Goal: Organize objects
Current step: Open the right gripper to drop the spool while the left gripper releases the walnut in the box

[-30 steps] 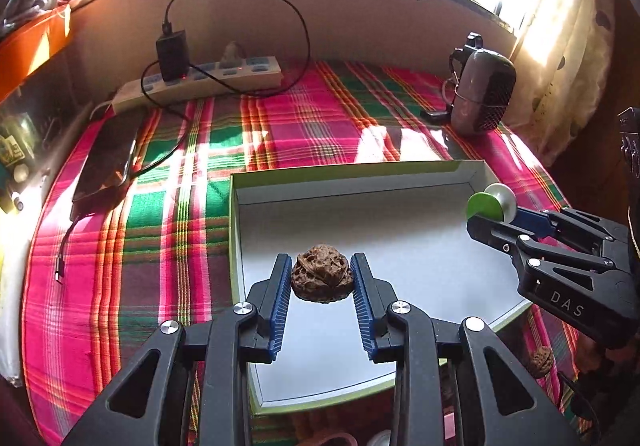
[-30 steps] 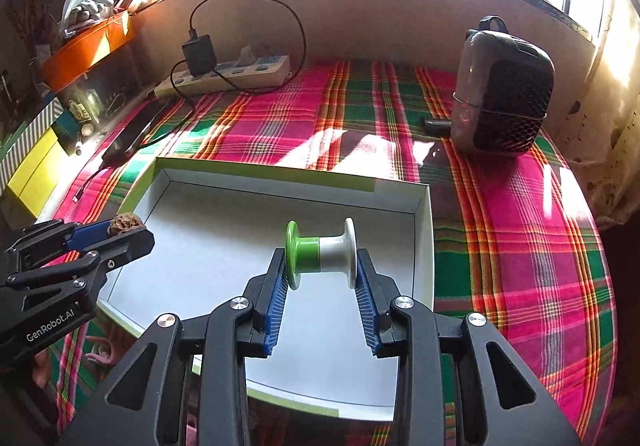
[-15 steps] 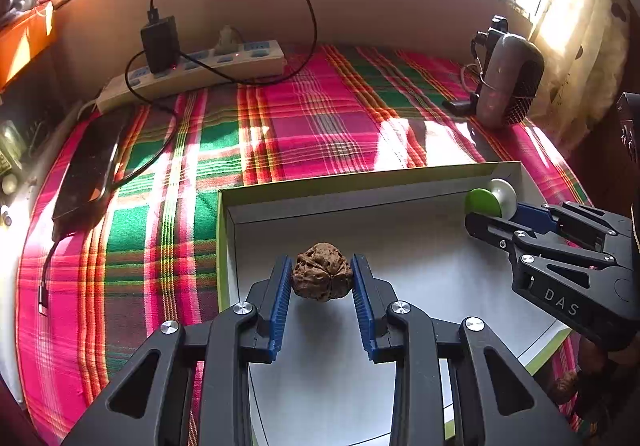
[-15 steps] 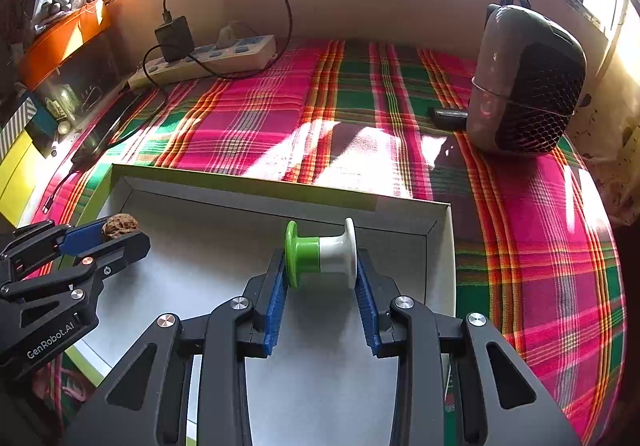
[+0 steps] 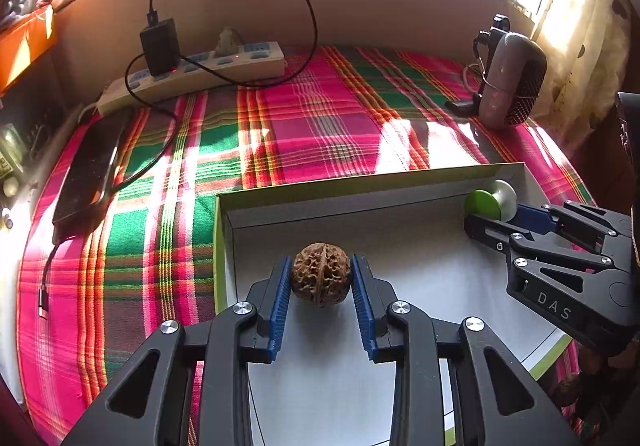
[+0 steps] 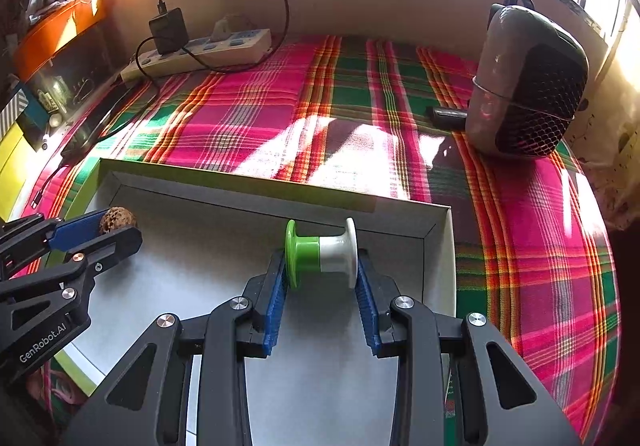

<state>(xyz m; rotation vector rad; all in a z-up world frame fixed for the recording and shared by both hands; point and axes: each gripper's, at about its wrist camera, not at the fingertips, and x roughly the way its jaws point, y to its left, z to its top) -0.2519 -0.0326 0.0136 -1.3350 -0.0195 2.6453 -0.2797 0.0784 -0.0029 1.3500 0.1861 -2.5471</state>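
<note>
Walnut [image 5: 321, 279] (gripper-clamped) hangs near tray's left wall [image 5: 224, 246], spool [image 6: 321, 253] rightward.

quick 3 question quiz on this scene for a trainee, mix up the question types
1. True or false: the left gripper is shut on a walnut.
2. The right gripper holds which thing? A) a phone B) a green and white spool C) a charger
3. Fill in: both grippers hang over the white ____ on the plaid cloth.

Key: 1 true; 2 B; 3 box
</note>
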